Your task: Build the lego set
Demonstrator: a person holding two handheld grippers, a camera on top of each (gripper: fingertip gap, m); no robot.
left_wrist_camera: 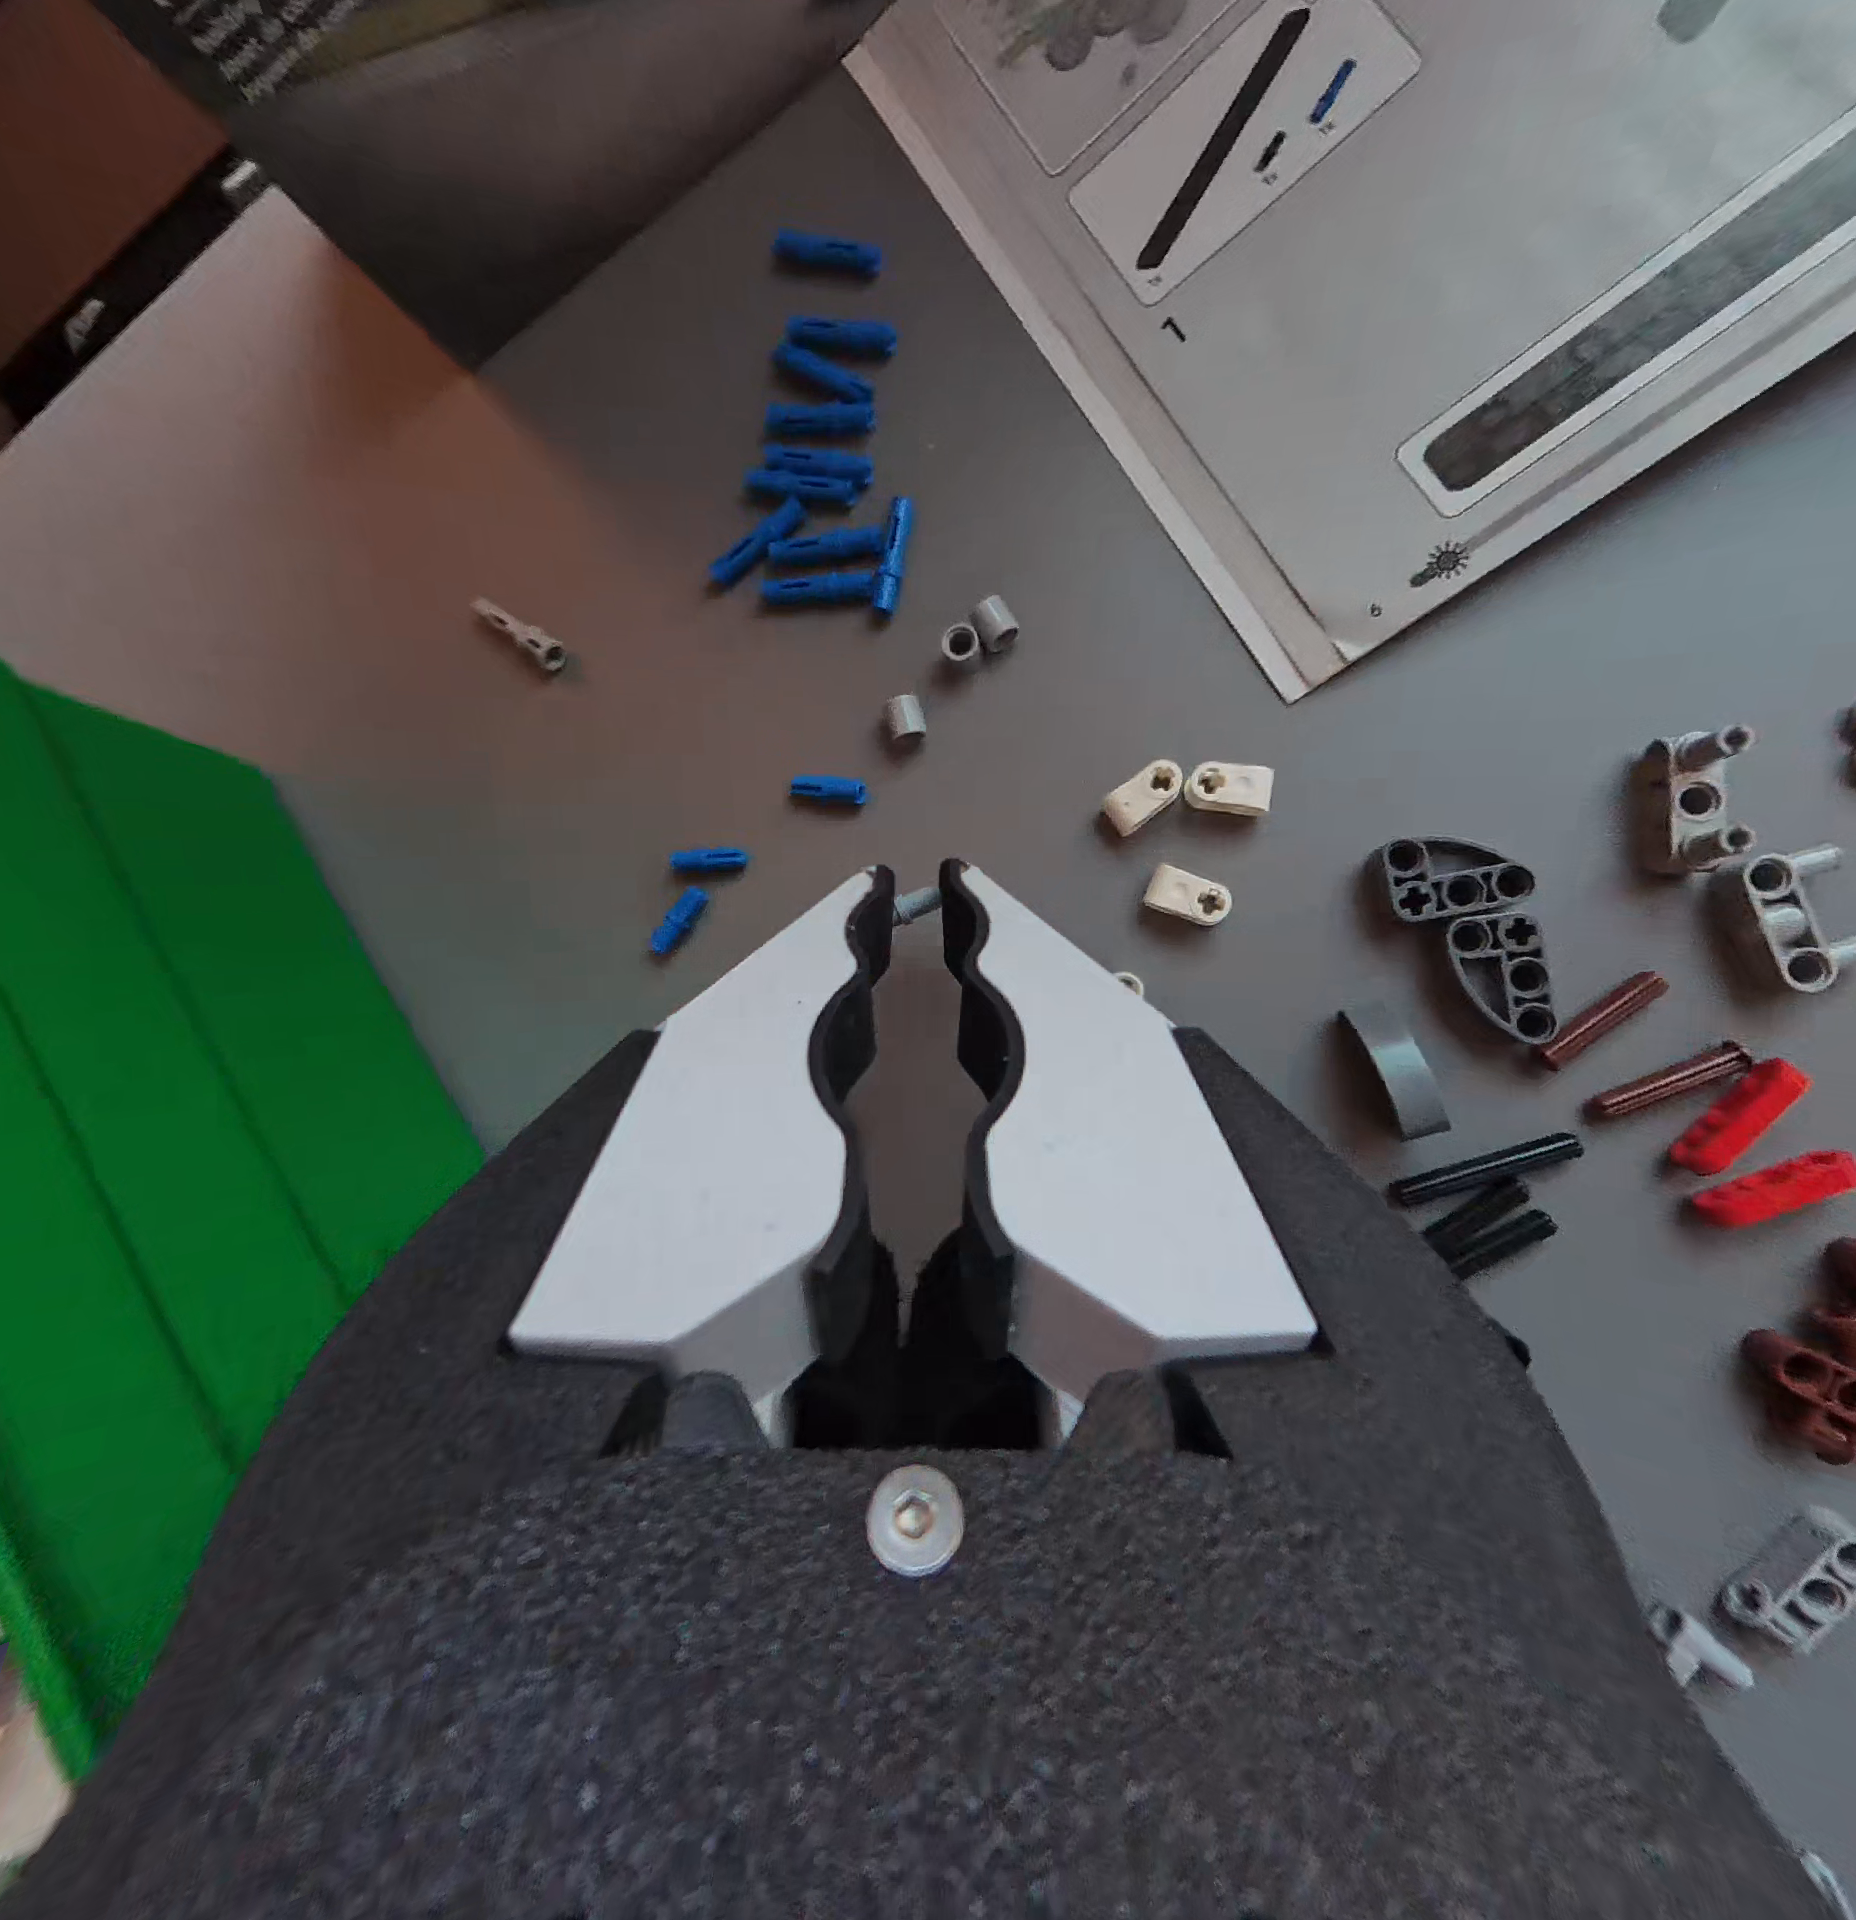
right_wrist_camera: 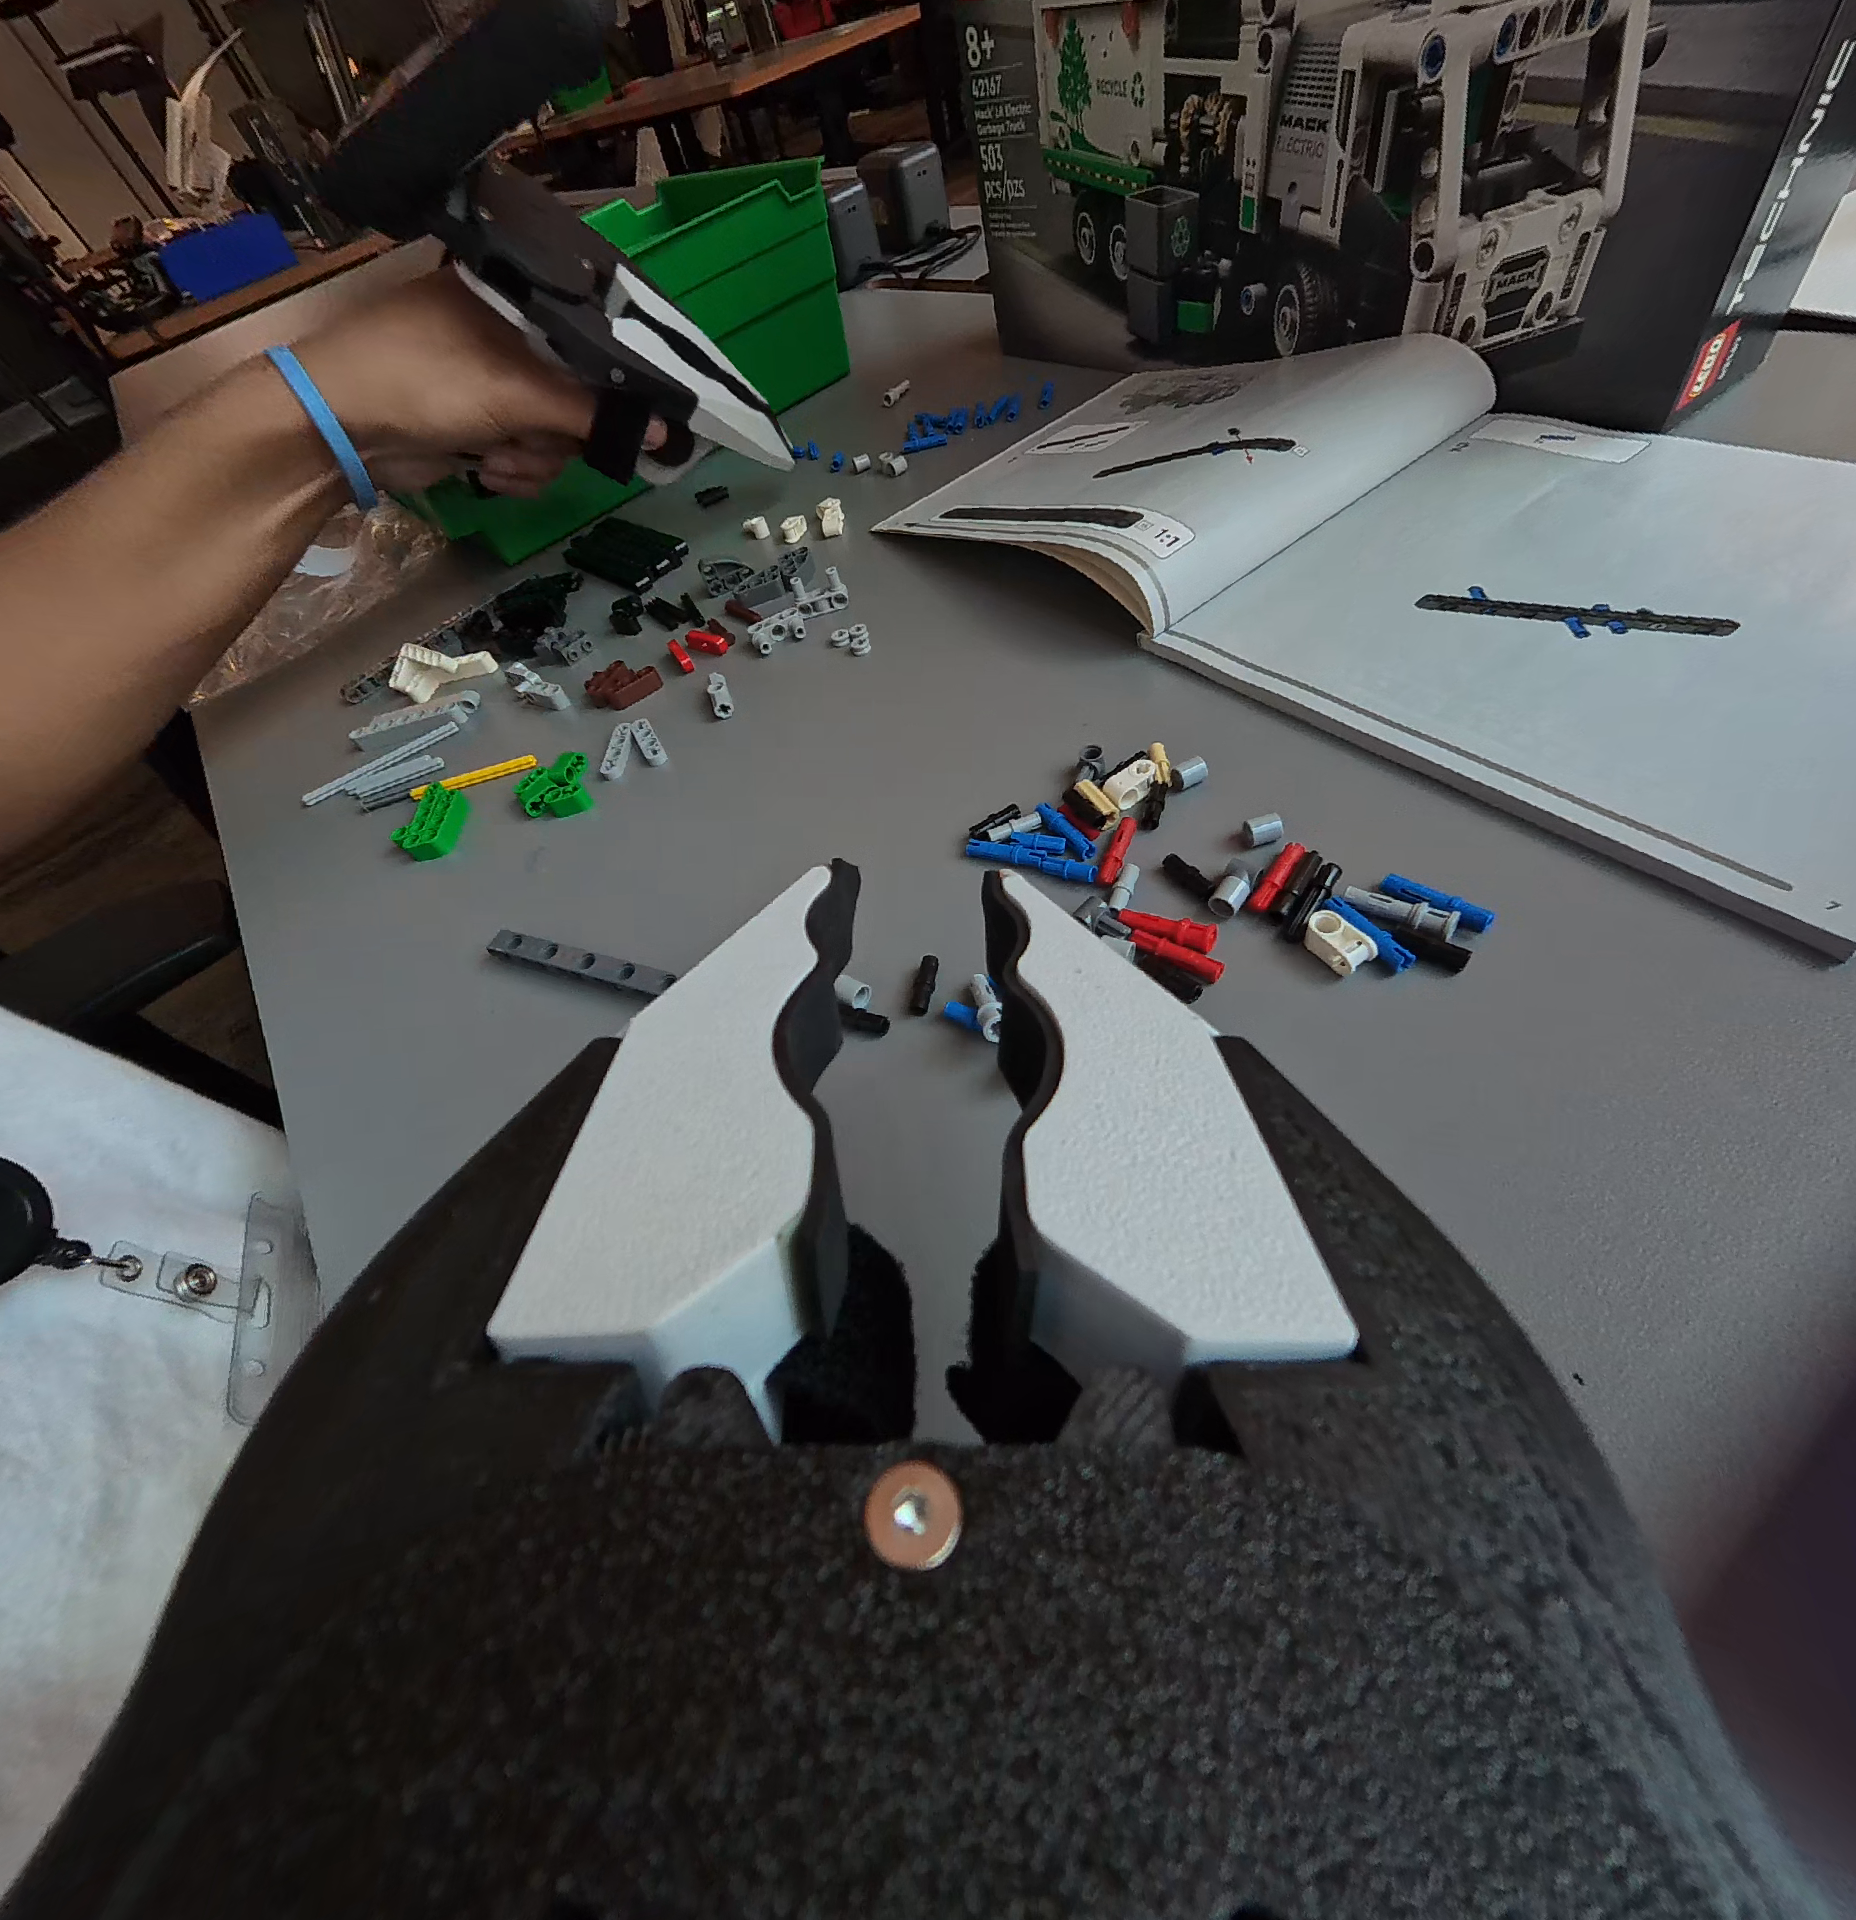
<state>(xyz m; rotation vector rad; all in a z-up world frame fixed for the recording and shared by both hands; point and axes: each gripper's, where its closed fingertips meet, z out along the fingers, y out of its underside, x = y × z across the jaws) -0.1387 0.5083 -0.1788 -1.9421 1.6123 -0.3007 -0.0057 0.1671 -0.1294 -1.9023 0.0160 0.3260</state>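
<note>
My left gripper [left_wrist_camera: 916, 878] is low over the grey table, its jaws nearly together on a small grey pin [left_wrist_camera: 916, 902] at the tips. It also shows in the right wrist view [right_wrist_camera: 784, 452], held by a hand next to scattered blue pins [right_wrist_camera: 945, 421]. A heap of blue pins [left_wrist_camera: 820, 457] lies just ahead of it, with grey bushes [left_wrist_camera: 976, 634] and beige connectors [left_wrist_camera: 1184, 795] to the right. My right gripper [right_wrist_camera: 921, 875] is open and empty above the table. A black pin [right_wrist_camera: 924, 982] lies on the table between its fingers. A mixed pile of pins [right_wrist_camera: 1215, 883] lies to its right.
An open instruction booklet [right_wrist_camera: 1526, 582] lies at the right, also seen in the left wrist view [left_wrist_camera: 1423, 312]. A green bin [right_wrist_camera: 758, 260] and the set's box [right_wrist_camera: 1371, 177] stand at the back. Sorted beams and connectors [right_wrist_camera: 591, 644] lie left of centre. A grey beam [right_wrist_camera: 581, 964] lies near my right gripper. My hands' fingertips stand some 35 centimeters from each other.
</note>
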